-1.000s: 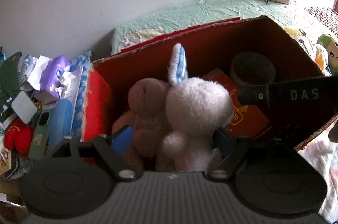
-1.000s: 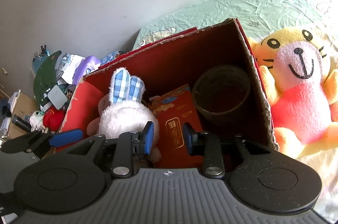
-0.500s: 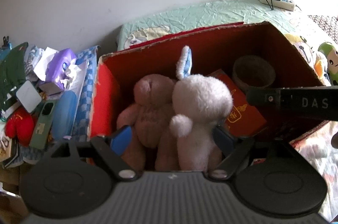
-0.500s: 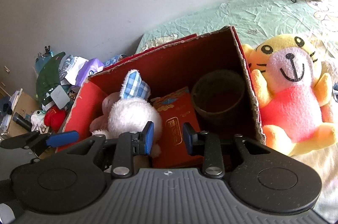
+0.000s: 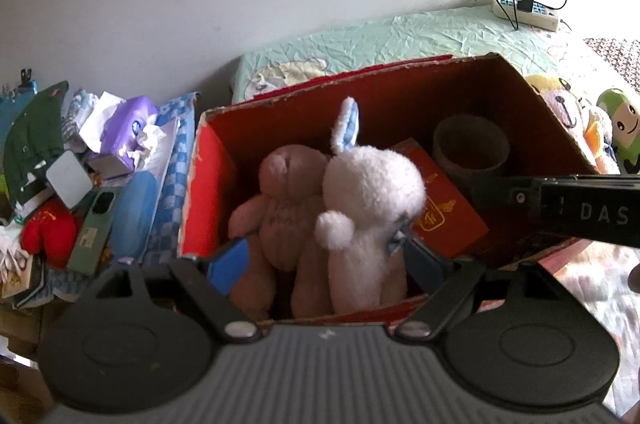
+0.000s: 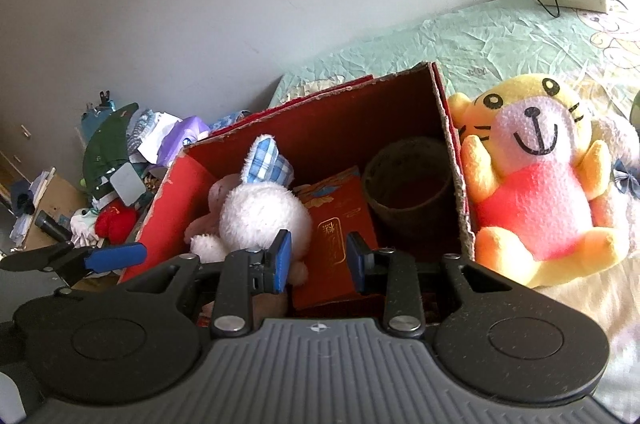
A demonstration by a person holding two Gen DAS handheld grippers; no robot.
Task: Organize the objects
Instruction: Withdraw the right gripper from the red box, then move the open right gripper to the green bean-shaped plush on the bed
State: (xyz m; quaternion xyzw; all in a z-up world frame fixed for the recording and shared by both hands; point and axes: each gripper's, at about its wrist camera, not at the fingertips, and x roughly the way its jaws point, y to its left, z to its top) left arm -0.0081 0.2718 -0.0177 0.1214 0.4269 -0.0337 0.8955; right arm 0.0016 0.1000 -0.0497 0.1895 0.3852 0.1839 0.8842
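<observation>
Releasing the two plush toys (image 5: 332, 216) into the red box (image 5: 208, 184), left tongs (image 5: 324, 264) are opening (toys between them, untouched); right tongs (image 6: 318, 258) hang partly apart, empty, the yellow tiger (image 6: 536, 196) probably next.

- A red cardboard box (image 6: 450, 128) is seen on the bed, holding a white plush rabbit (image 6: 260, 216), a red packet (image 6: 340, 228) and a dark round container (image 6: 408, 184).
- A yellow plush tiger (image 6: 536, 184) is propped just beside the box.
- The right gripper (image 6: 318, 258) is held partly open, with nothing gripped.

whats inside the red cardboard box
Inside the red cardboard box: a white plush rabbit, a brownish plush, a red packet, a dark round container. The floor beneath them is covered.
</observation>
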